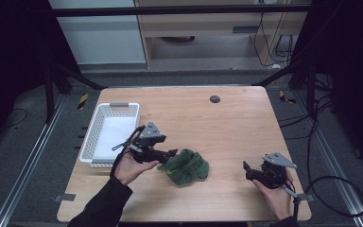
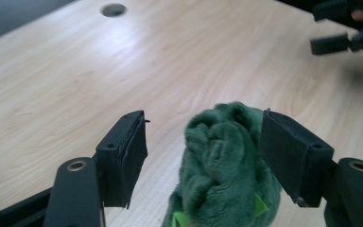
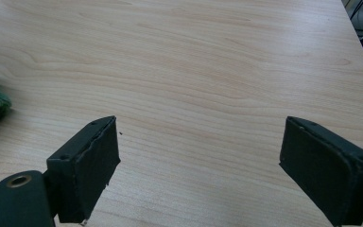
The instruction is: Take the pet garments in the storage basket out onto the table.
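Standing near the person's side of the table (image 1: 227, 118), I take the green cloth (image 1: 186, 165) as my landmark. It lies bunched on the wood, close to the near edge and a little left of the middle. Just left of the cloth, the left gripper (image 1: 170, 153) has its jaws spread on both sides of the soft fold; in the left gripper view one pad (image 2: 293, 156) is at the cloth's side and the other stands apart from it, so it does not pinch. I judge the cloth is not yet gripped, or is just let go; the lifting and the placing are left to do. Well to the right of the cloth, the right gripper (image 1: 246, 170) hangs with jaws wide apart and nothing between them, over bare wood. Behind the cloth and to its left, the white basket (image 1: 90, 142) waits with nothing in it, near the left edge. Beyond the cloth the wood gives free room, up to a small dark hole (image 1: 214, 99) by the far edge.
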{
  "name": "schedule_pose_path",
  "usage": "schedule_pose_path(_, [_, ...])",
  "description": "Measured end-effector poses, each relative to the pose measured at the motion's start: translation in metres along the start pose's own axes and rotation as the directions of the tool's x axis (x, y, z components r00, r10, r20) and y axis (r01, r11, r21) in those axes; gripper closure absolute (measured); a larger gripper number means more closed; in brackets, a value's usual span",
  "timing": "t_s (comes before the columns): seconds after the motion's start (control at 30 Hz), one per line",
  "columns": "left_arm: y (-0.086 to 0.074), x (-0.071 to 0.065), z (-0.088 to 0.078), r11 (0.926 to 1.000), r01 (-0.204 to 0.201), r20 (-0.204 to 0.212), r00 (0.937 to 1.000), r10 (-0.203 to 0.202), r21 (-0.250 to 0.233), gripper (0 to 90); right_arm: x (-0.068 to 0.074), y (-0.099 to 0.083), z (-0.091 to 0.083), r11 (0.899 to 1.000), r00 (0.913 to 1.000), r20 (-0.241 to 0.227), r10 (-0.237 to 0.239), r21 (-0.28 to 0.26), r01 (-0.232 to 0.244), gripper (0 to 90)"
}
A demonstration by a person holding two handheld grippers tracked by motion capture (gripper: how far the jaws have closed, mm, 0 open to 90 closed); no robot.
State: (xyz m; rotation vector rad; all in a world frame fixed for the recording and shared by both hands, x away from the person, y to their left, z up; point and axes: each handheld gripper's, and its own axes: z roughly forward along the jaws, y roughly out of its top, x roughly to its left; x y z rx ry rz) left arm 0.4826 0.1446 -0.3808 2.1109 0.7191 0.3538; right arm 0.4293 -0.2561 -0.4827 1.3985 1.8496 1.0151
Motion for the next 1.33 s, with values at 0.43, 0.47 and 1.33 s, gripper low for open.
schedule_pose_path(0.43, [-0.029, 0.006, -0.025, 0.9875, 0.076, -0.111, 0.9895, -0.092, -0.138, 36.5, 0.0, 0.0, 0.0, 1.0, 1.0, -0.001, 0.004, -0.001, -0.004, 12.5])
schedule_pose_path(0.47, [-0.032, 0.007, -0.026, 0.9861, 0.083, -0.118, 0.988, -0.1, -0.144, 36.6, 0.0, 0.0, 0.0, 1.0, 1.0, -0.002, 0.004, 0.0, -0.004, 12.5])
schedule_pose_path(1.33, [-0.107, 0.012, -0.05, 0.9627, 0.197, -0.188, 0.9545, -0.232, -0.186, 43.0, 0.002, -0.002, 0.0, 1.0, 0.9999, -0.011, 0.004, 0.006, -0.003, 12.4])
